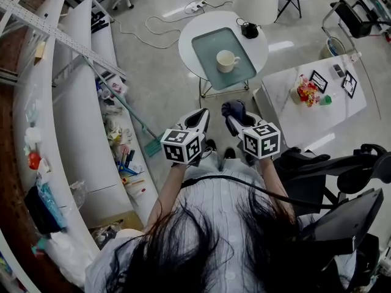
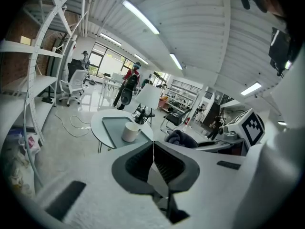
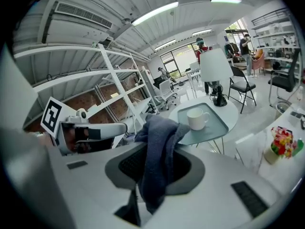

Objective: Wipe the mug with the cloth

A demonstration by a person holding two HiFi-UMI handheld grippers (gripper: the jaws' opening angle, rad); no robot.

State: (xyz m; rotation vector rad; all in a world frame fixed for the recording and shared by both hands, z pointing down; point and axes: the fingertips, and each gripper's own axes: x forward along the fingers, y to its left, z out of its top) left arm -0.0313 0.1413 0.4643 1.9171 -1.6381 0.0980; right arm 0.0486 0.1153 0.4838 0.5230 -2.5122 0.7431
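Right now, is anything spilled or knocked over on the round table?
No, nothing stands out. The mug stands upright on the tray, with no spill, and the cloth hangs from the right gripper.

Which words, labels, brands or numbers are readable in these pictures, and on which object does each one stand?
No text is readable.
Marker cubes: square patterns only, no letters.
Framed cards on white table: too small to read.
Mug, cloth: no print visible.
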